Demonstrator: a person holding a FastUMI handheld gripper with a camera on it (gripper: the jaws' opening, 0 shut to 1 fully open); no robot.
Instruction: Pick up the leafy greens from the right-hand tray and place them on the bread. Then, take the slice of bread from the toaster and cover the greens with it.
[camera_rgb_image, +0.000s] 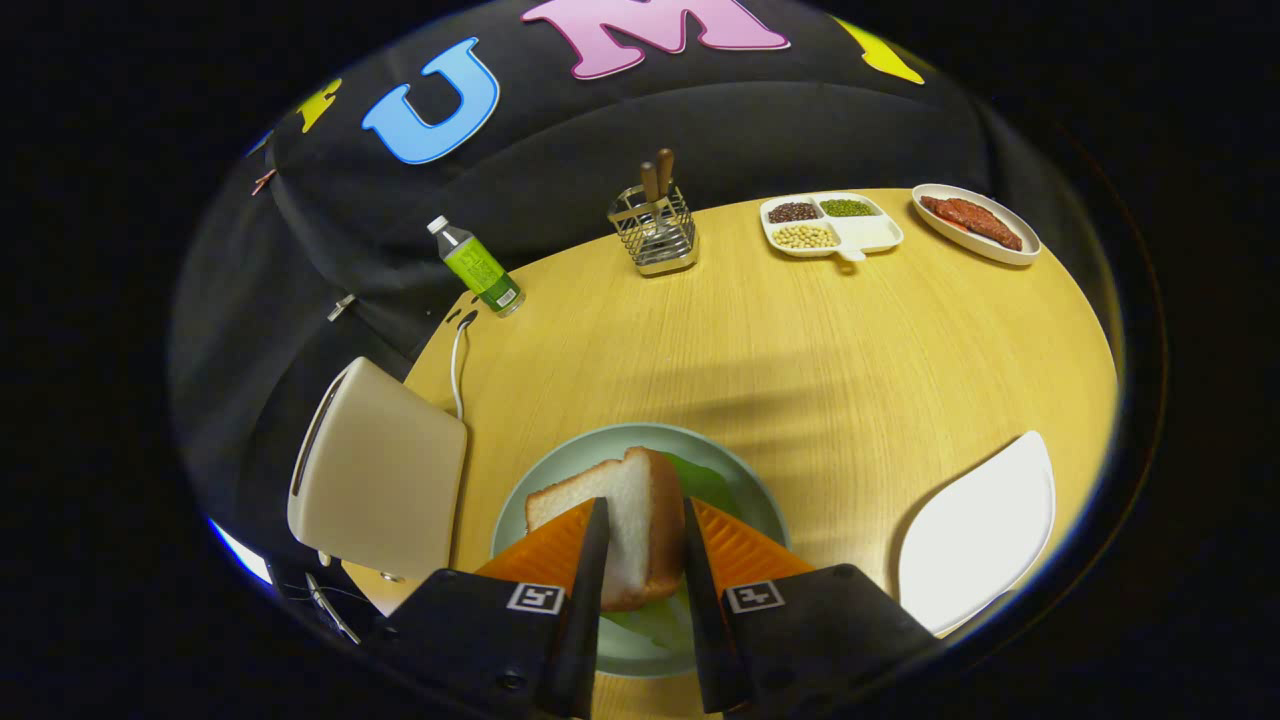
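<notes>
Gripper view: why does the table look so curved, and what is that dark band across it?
Gripper view: the fisheye lens bends the table edge into an arc and stretches the white tray; the dark band is a soft shadow lying beyond the plate; the hand-held gripper is shut on the bread, which looks sharp and evenly lit.

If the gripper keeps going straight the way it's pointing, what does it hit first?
The gripper is shut on the bread slice, held just above the plate. Straight ahead, the slice would likely meet the greens on that plate first, though depth is hard to judge.
</notes>
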